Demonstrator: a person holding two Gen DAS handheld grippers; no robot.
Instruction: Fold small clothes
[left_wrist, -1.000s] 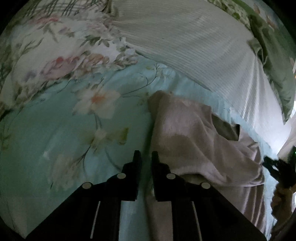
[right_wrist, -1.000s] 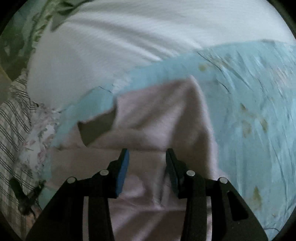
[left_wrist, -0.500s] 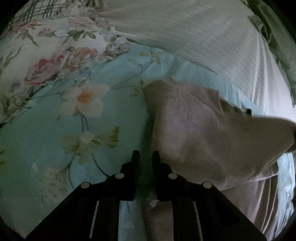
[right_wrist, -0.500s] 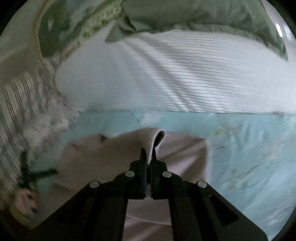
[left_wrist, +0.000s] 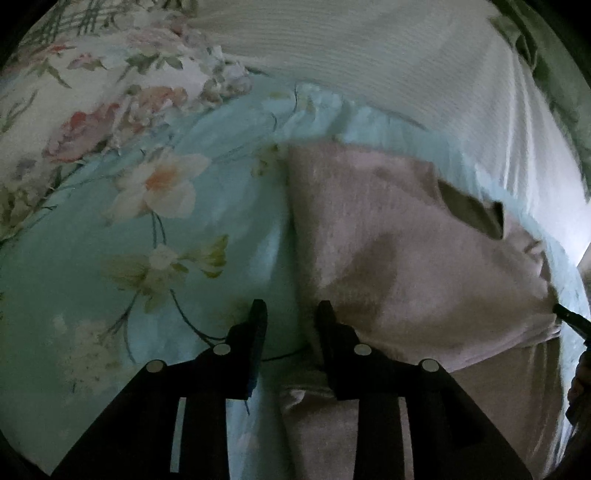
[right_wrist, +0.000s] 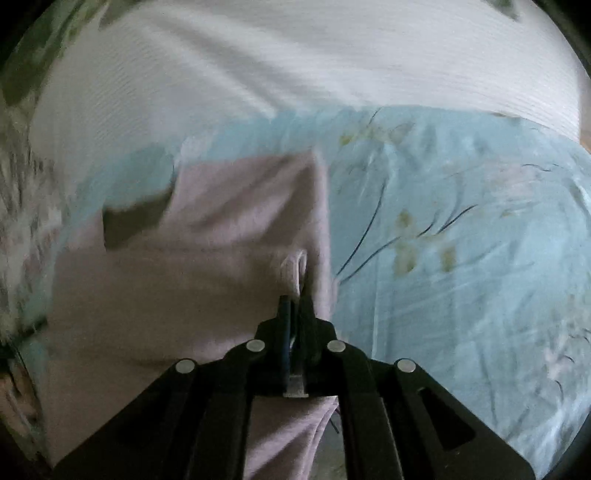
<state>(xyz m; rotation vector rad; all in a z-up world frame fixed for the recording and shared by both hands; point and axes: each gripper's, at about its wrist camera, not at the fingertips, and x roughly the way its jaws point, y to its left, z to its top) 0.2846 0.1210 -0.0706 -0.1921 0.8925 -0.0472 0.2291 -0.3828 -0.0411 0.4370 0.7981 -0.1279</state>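
Garment: the pink garment (left_wrist: 399, 258) lies on the bed (left_wrist: 92, 295), over the aqua floral sheet, filling the left wrist view from 12 round to 5 o'clock, with a dark neck opening at 2 o'clock.
Right gripper: the right gripper (right_wrist: 295, 301) has its fingers pinched together on a fold of the pink cloth at the garment's right edge, a small loop of fabric poking up just beyond the tips.
Left gripper: the left gripper (left_wrist: 291, 314) sits at the garment's left edge, at 6 o'clock; its fingers are narrow and opening, with only sheet and the cloth's border in the gap, nothing pressed.
Progress: early going, by my reading. One side seems lifted toward a fold; no neat finished shape shows, so most folding remains.
Change: a second ago the right fingers stood apart over flat cloth, and now they clamp a pinch. The left fingers were nearly together then, and now a clear gap shows.
Backdrop: a white ribbed blanket (right_wrist: 295, 55) spans 12 o'clock.
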